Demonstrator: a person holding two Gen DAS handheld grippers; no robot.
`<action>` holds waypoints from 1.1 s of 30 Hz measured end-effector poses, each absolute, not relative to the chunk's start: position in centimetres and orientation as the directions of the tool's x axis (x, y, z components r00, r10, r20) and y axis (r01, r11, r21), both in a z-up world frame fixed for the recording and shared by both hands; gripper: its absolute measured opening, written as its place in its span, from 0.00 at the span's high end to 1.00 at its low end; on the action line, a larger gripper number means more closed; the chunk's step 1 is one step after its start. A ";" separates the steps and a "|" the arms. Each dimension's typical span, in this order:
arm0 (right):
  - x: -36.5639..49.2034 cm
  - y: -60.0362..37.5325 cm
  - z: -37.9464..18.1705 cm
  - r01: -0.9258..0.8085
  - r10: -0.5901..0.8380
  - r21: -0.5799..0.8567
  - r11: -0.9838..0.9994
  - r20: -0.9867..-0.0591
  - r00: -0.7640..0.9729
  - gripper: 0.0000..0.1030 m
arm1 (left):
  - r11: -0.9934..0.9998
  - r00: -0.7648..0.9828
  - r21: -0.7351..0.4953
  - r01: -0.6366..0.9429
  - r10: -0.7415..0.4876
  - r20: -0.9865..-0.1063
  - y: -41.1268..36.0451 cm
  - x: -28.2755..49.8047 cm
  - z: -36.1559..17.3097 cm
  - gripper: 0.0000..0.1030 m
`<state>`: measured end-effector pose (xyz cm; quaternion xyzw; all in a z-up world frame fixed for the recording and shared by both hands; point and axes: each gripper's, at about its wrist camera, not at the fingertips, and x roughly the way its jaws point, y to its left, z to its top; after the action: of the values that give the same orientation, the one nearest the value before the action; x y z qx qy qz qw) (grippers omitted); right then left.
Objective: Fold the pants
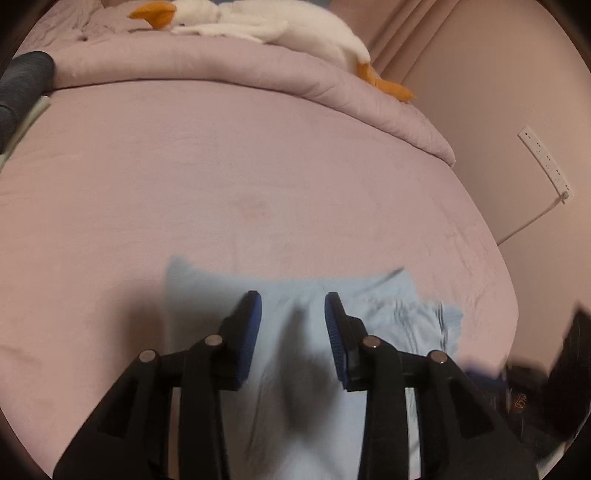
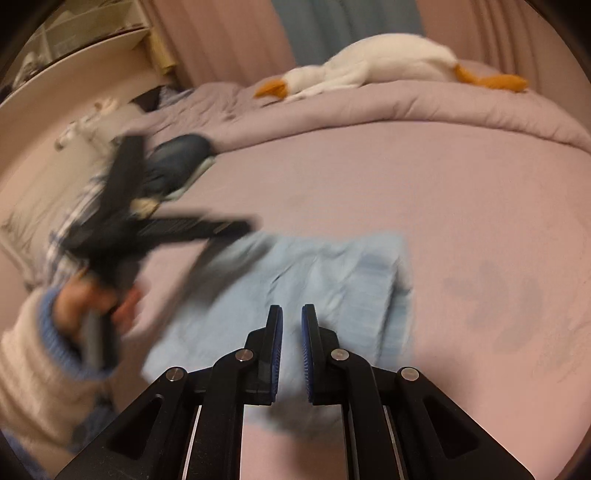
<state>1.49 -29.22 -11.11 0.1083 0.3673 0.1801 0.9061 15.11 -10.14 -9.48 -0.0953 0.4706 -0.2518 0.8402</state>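
Both grippers hang empty over the light blue folded cotton pants on the pink bedsheet: left gripper spread wide, right gripper narrowly parted. Judging by the blur, a careless pass could snag and undo the fold

1. The left wrist view looks forward and down along its left gripper, close above the light blue pants on the pink bed.
2. The right wrist view looks forward along its right gripper, low over the same pants, facing the bed.
3. Both views share the pants, bed and plush goose.
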 end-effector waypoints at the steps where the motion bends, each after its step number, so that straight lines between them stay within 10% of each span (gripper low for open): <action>1: 2.0 -29.3 -11.4 -0.227 0.387 0.321 0.919 -0.632 0.671 0.92 | 0.853 0.426 -0.402 0.333 -0.517 -0.742 -9.6 14.3 -9.5 0.67; 7: 5.2 -31.3 -15.3 -0.075 0.381 0.425 0.902 -0.702 0.602 0.94 | 0.855 0.357 -0.391 0.341 -0.503 -0.787 -7.7 9.2 -13.1 0.82; 12: 4.4 -29.7 -13.1 -0.076 0.299 0.322 0.944 -0.733 0.611 0.91 | 0.823 0.373 -0.480 0.304 -0.567 -0.734 -5.2 6.0 -12.6 0.82; 22: 9.9 -17.8 -11.8 -0.388 0.569 0.425 0.818 -0.697 0.436 0.91 | 0.804 0.350 -0.496 0.328 -0.591 -0.727 -6.1 4.0 -13.5 0.82; 33: 14.5 -19.1 -14.0 -0.227 0.572 0.528 0.818 -0.704 0.421 0.93 | 0.814 0.351 -0.472 0.339 -0.575 -0.739 -6.5 4.6 -13.8 0.82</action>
<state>14.46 -19.12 -13.98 0.1794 0.4803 0.2425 0.8236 4.65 -6.46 -13.76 -0.1189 0.4955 -0.2807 0.8134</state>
